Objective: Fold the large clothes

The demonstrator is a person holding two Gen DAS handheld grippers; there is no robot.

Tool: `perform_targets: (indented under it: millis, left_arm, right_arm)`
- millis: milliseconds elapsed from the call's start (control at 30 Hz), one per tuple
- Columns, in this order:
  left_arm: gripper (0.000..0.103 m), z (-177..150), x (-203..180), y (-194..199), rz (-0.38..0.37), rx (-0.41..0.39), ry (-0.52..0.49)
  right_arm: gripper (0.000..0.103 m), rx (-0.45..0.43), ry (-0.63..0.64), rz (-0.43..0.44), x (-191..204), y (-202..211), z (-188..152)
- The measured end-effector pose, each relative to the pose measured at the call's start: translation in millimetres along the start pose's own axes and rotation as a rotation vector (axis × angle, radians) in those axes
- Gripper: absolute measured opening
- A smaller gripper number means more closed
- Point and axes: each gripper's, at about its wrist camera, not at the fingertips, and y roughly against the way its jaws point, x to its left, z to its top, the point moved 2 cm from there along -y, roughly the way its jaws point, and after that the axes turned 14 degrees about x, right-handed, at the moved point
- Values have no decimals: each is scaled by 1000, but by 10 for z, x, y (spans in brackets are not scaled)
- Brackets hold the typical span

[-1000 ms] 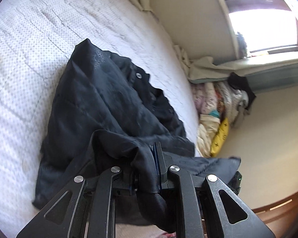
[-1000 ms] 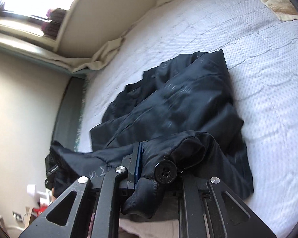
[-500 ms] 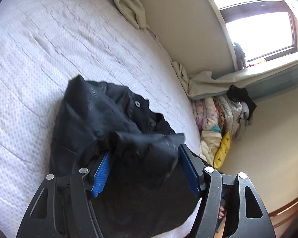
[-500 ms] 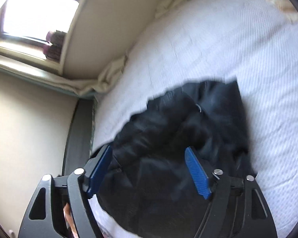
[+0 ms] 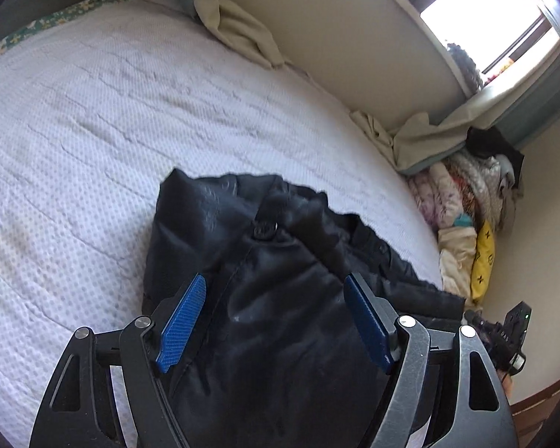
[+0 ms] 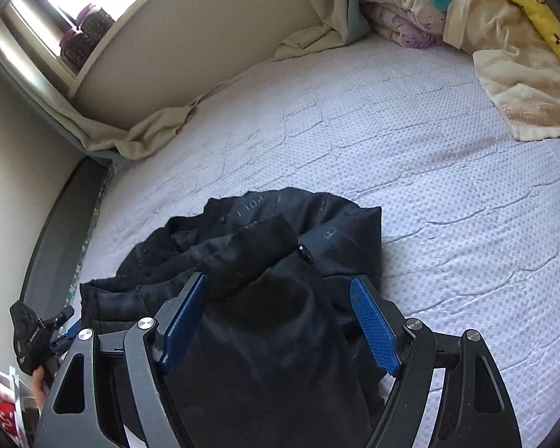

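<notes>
Both hand-held grippers, left [image 5: 274, 321] and right [image 6: 278, 323], hover spread over the crumpled black jacket [image 5: 280, 280]. It lies near the bed's [image 5: 93, 112] front edge, on dotted quilted white fabric. Folded blankets [image 6: 485, 11] crowd the far corner.

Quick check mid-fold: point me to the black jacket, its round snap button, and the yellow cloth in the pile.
black jacket [image 5: 280, 321], left wrist view, on the quilted body panel.
snap button [image 5: 264, 230], left wrist view, on its round face.
yellow cloth [image 5: 483, 261], left wrist view, on its patterned middle.
</notes>
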Motion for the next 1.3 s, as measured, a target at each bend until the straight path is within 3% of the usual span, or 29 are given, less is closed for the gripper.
perform_targets:
  millis: [100,167,200,267,333,433,600,700,833,1000,1067,1133,1233,1300]
  left_arm:
    - [73,-38,16,-96,9,18,4]
    - [47,-66,0,-152,19,34,-9]
    - [40,-81,-1,-169,23,42,-16]
    - [21,-114,-4,-182,20,55,-23]
    - [17,-143,-30,-132,31,45,-27]
    - [14,-225,-27,-15,103,27,-16]
    - [14,-411,166,14,106,73,61]
    - [15,-473,255,-127,126,104,60]
    - [20,-458,398,-254,88,118,96]
    - [26,-434,409,-210,51,107,122]
    - [38,-403,395,-80,47,96,139]
    - [53,-368,344,92,80,49,132]
    - [60,-318,161,443,205,-102,64]
    - [66,-323,22,565,221,-171,16]
  right_arm:
    - [77,14,6,-29,-47,-65,-6]
    - [77,32,17,-26,-40,-156,-14]
    - [75,48,25,-23,-37,-207,-28]
    - [57,71,43,-25,-24,-270,-57]
    - [32,85,84,-57,30,-320,-90]
    - [15,82,83,-67,39,-288,-146]
    - [12,152,-45,-6,-188,-291,-288]
    - [14,179,-65,-19,-256,-401,-382]
    - [26,146,3,-101,-240,-595,-430]
    - [32,99,19,-112,-267,-612,-476]
    - [42,107,-34,-79,-301,-525,-459]
    - [65,94,-87,-44,-334,-364,-444]
    - [71,27,-122,-54,-325,-82,-424]
    - [71,-53,-104,-108,-248,148,-405]
